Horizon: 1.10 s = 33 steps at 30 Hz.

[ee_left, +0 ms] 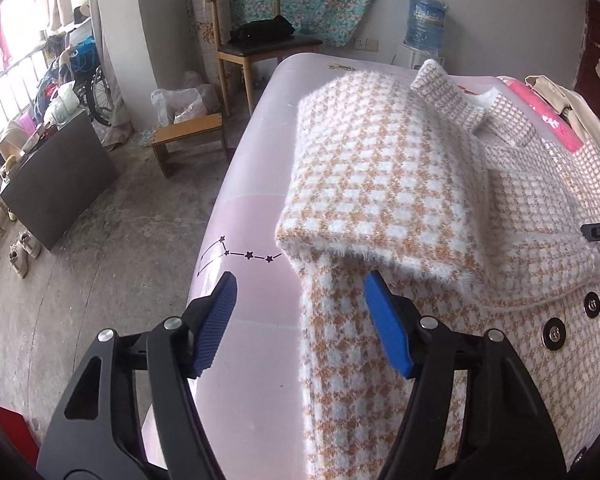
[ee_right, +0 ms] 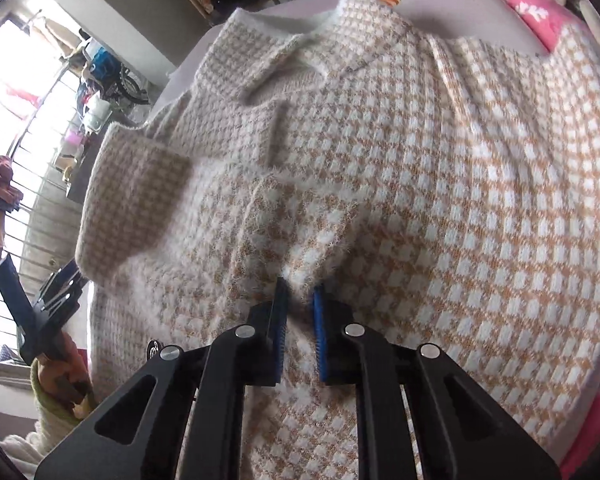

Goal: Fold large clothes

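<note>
A fuzzy orange-and-white houndstooth coat (ee_left: 440, 216) lies spread on a pale pink bed (ee_left: 256, 184), its left sleeve (ee_left: 376, 184) folded across the chest. My left gripper (ee_left: 300, 292) is open and empty, hovering at the coat's left edge just below the sleeve cuff. In the right wrist view my right gripper (ee_right: 300, 292) is shut on the coat's right sleeve cuff (ee_right: 300, 236), holding it over the coat's front (ee_right: 480, 184). The left gripper also shows in that view (ee_right: 32, 296) at the far left. The coat's collar (ee_right: 300, 56) lies at the far end.
A pink patterned blanket (ee_left: 552, 120) and beige cloth lie at the bed's far right. A wooden chair (ee_left: 256, 40), a small stool (ee_left: 188, 140), a dark cabinet (ee_left: 56, 180) and shoes (ee_left: 24, 252) stand on the concrete floor left of the bed. A water dispenser (ee_left: 424, 28) stands at the wall.
</note>
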Motion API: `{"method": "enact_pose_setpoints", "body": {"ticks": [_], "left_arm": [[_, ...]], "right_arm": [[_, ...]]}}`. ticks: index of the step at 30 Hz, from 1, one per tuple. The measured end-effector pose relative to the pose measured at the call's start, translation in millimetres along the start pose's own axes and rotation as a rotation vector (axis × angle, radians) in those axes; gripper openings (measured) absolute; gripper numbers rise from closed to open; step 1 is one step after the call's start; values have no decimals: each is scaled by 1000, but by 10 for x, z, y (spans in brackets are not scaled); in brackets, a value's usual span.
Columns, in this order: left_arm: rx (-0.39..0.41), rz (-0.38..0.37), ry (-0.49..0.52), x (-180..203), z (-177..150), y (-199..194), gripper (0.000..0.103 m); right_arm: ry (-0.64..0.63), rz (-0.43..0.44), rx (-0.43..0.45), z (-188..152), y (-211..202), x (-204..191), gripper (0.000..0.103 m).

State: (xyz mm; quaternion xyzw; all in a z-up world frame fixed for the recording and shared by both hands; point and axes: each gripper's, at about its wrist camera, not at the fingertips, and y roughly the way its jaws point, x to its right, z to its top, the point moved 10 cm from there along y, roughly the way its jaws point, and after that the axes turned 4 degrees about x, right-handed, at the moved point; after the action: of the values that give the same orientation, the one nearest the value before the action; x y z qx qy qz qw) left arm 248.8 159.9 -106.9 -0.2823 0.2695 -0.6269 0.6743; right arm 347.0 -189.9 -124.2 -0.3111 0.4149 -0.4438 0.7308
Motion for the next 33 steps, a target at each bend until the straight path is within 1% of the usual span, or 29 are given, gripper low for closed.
{"method": "enact_pose_setpoints", "body": {"ticks": [3, 6, 8, 11, 13, 16, 18, 20, 21, 23, 25, 27, 29, 31, 33], "left_arm": [[-11, 10, -5, -35, 1, 55, 59], [-28, 18, -8, -53, -19, 113, 58], [-41, 17, -16, -68, -44, 137, 58], [-46, 13, -22, -70, -65, 152, 58], [-47, 13, -24, -83, -67, 164, 58], [-46, 15, -33, -109, -42, 170, 58], [-44, 15, -42, -129, -36, 171, 58], [-44, 5, -58, -140, -47, 172, 58], [-43, 2, -65, -148, -49, 169, 58], [-50, -3, -70, -145, -57, 157, 58], [-60, -27, -82, -140, -72, 101, 58], [-55, -58, -87, -165, -64, -15, 58], [-32, -93, -89, -191, 0, -172, 58], [4, -123, -87, -198, 136, -309, 58], [33, -146, -77, -157, 305, -364, 58]], "right_arm": [[-53, -27, 101, 320, -244, -67, 11], [-49, -54, 208, 686, -508, 3, 10], [-43, -90, 247, 875, -569, 94, 10], [7, -78, 217, 967, -447, 293, 10], [12, -96, 207, 937, -386, 396, 10], [22, -91, 217, 871, -355, 532, 10], [10, -124, 207, 790, -282, 604, 10], [-6, -159, 177, 736, -135, 719, 10], [3, -160, 161, 710, -76, 772, 10], [22, -133, 127, 667, 14, 822, 10], [22, -112, 128, 638, -28, 794, 11], [23, -78, 123, 617, -97, 770, 15], [44, -55, 131, 626, -173, 797, 35], [73, -29, 137, 666, -198, 839, 41], [93, -35, 131, 712, -141, 893, 41]]}}
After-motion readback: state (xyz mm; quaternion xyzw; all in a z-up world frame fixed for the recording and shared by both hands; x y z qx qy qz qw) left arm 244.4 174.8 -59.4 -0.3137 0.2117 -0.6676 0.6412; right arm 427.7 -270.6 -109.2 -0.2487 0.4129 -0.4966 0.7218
